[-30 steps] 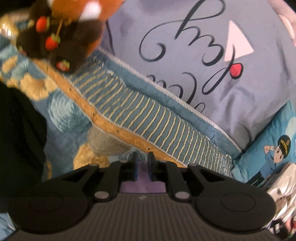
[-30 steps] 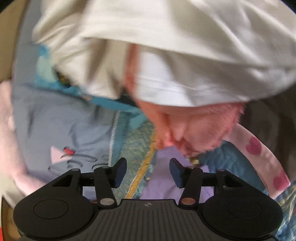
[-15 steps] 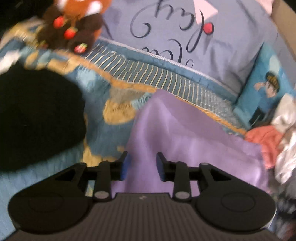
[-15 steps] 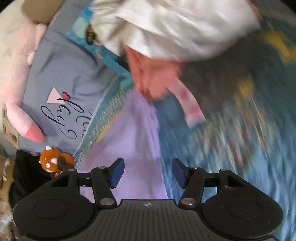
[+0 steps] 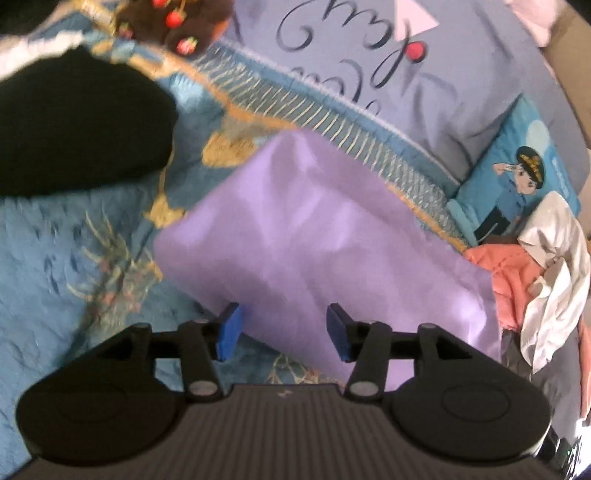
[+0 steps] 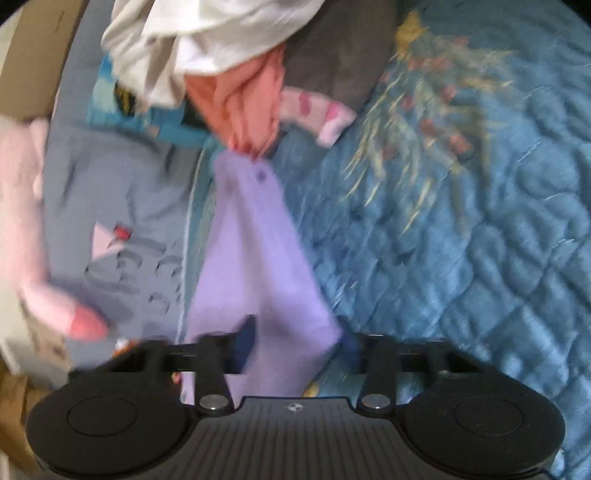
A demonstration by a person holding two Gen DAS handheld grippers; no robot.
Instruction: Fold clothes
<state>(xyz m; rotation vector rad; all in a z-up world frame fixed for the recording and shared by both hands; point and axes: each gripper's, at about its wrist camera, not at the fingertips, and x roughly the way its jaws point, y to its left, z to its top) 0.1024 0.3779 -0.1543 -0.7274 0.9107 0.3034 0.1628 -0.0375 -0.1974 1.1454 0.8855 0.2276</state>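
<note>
A lilac garment (image 5: pixel 314 229) lies flat on the blue quilt (image 5: pixel 55 295), its far edge near the pillows. My left gripper (image 5: pixel 283 330) hovers at the garment's near edge with its jaws opening. The cloth lies under the gap and neither pad presses on it. In the right wrist view the same lilac garment (image 6: pixel 255 258) runs as a long strip away from me to the clothes pile. My right gripper (image 6: pixel 297 345) is over its near end with the jaws closing. Cloth lies between the pads, which still stand apart in this blurred frame.
A black garment (image 5: pixel 74 129) lies at the left, below a plush toy (image 5: pixel 177 22). Behind are a grey pillow with script (image 5: pixel 369 55) and a blue cartoon pillow (image 5: pixel 517 177). The pile holds a coral garment (image 6: pixel 243 103), a white one (image 6: pixel 207 37), a dark one (image 6: pixel 340 55) and a pink heart-printed piece (image 6: pixel 317 110).
My left gripper let go of the lilac cloth, opened and drew back toward me. My right gripper drew back from the pile to the cloth's near end and its jaws narrowed.
</note>
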